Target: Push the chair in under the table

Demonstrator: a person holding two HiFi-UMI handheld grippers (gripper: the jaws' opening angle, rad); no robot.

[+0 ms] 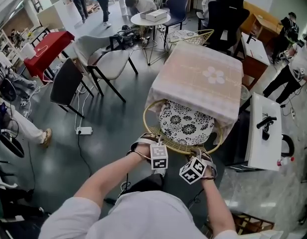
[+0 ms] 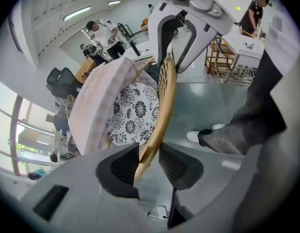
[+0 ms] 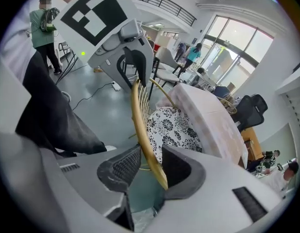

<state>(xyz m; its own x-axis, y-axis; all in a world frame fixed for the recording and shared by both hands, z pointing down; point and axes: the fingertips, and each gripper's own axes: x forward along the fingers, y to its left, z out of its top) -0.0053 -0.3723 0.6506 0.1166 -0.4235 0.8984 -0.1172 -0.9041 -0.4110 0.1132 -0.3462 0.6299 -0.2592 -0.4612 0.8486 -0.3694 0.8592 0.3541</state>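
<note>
A rattan chair (image 1: pixel 152 129) with a black-and-white flowered cushion (image 1: pixel 185 123) stands tucked under the table (image 1: pixel 203 78), which has a pale pink cloth. Only the chair's curved back rim sticks out toward me. My left gripper (image 1: pixel 152 142) straddles the rim's left part. In the left gripper view the rim (image 2: pixel 164 101) runs between the jaws of the left gripper (image 2: pixel 149 164) with a gap beside it, so the jaws are open. My right gripper (image 1: pixel 206 155) straddles the rim's right part. In the right gripper view the rim (image 3: pixel 140 120) passes loosely between the spread jaws of the right gripper (image 3: pixel 152 166).
A grey chair (image 1: pixel 101 56) and a black chair (image 1: pixel 66 81) stand on the left, with a power strip (image 1: pixel 84 130) on the floor nearby. A white side table (image 1: pixel 265 133) stands close on the right. Another rattan chair (image 1: pixel 193 35) sits beyond the table. People stand around the room's edges.
</note>
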